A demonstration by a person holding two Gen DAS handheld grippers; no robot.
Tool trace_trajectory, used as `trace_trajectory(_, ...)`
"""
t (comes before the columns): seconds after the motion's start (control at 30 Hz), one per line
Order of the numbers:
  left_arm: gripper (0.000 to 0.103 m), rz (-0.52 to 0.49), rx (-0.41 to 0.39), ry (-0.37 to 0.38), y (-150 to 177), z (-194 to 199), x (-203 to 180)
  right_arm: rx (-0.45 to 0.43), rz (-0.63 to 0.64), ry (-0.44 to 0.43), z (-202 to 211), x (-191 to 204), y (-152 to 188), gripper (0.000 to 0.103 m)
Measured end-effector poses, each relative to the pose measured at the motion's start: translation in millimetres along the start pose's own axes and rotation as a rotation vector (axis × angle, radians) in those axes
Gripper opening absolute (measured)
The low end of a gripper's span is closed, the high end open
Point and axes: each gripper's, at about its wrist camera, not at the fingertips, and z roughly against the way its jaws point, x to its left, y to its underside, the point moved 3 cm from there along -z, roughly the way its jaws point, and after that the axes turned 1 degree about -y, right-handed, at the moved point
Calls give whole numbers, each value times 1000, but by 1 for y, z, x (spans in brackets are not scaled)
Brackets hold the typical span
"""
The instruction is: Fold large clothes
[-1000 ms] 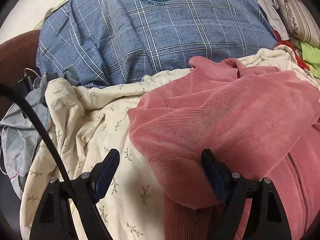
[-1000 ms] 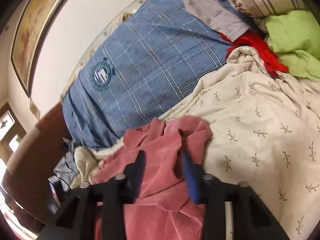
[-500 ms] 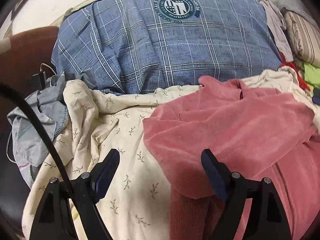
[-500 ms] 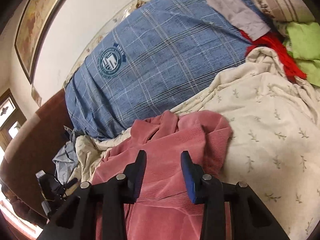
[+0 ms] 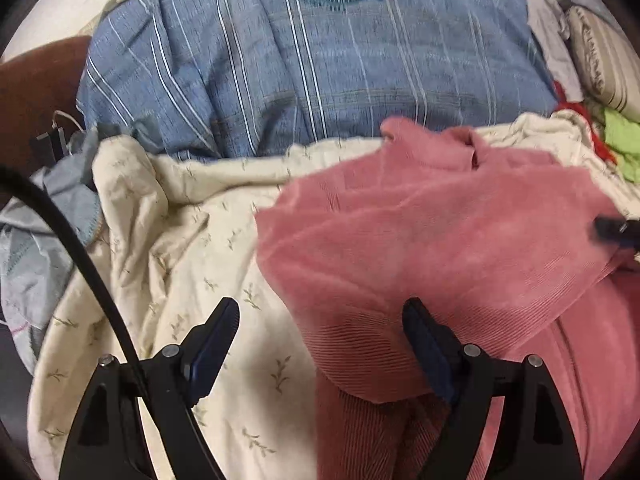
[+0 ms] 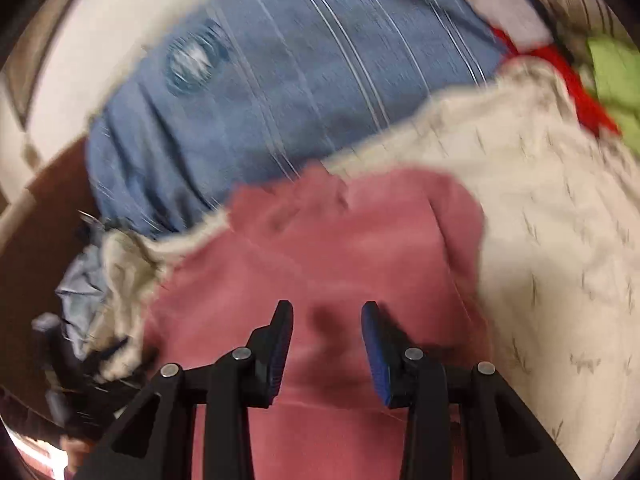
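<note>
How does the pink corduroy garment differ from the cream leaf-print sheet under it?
The pink garment is plain and ribbed; the cream sheet carries small leaf sprigs. The garment lies on top, folded into a compact stack; the sheet is spread wide beneath it, rumpled. The left gripper has one finger over the garment's edge and one over the sheet, while the right gripper hangs over the garment alone. Both are soft fabric on the same bed, and neither is gripped.

Under my fingers lies the pink garment [image 5: 460, 248], a soft, matt, finely ribbed corduroy-like cloth. Beneath it the cream sheet [image 5: 192, 248] looks like thin, crumpled cotton with a sprig print. The blue checked cover [image 5: 320, 92] behind is a matt woven cloth. My left gripper [image 5: 320, 332] is matt black plastic with shiny metal rivets.
</note>
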Motion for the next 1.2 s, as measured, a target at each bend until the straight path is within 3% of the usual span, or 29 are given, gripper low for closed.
trace_trajectory(0.1, 84, -19, -50, -22, -6, 15, 1, 33, -20, -4, 0, -6, 4, 37)
trace_trajectory(0.23, 84, -25, -77, -14, -14, 23, -2, -51, 44, -4, 36, 14, -9, 39)
trace_trajectory(0.33, 84, -34, -62, -16, -14, 17, -7, -134, 72, -12, 60, 27, -19, 39)
trace_trajectory(0.4, 84, -43, -7, -18, -8, 1, -12, -158, 69, -11, 62, 29, -21, 39)
trace_trajectory(0.5, 84, -64, 99, -14, 5, -27, -20, -112, 37, 10, 42, 21, -16, 39)
trace_trajectory(0.63, 84, -63, 105, 8, 9, -31, -21, 27, -27, 59, -2, -4, 1, 39)
trace_trajectory(0.73, 84, -63, 54, 4, 3, -15, -17, 18, -9, 64, 2, 0, -1, 39)
trace_trajectory(0.83, 84, -38, -1, 18, -2, -1, -12, -47, 27, 40, 27, 14, -10, 39)
trace_trajectory(0.93, 84, -57, 18, 7, -2, -9, -16, -107, 46, 37, 40, 23, -15, 39)
trace_trajectory(1.03, 84, -97, 110, 11, 11, -36, -26, -47, 23, 58, 21, 21, -12, 39)
trace_trajectory(1.13, 84, -83, 102, 23, 12, -31, -23, 47, 4, 93, -4, 9, -1, 39)
trace_trajectory(1.2, 84, -80, 64, 36, 8, -18, -20, 34, 15, 91, 1, 10, -2, 39)
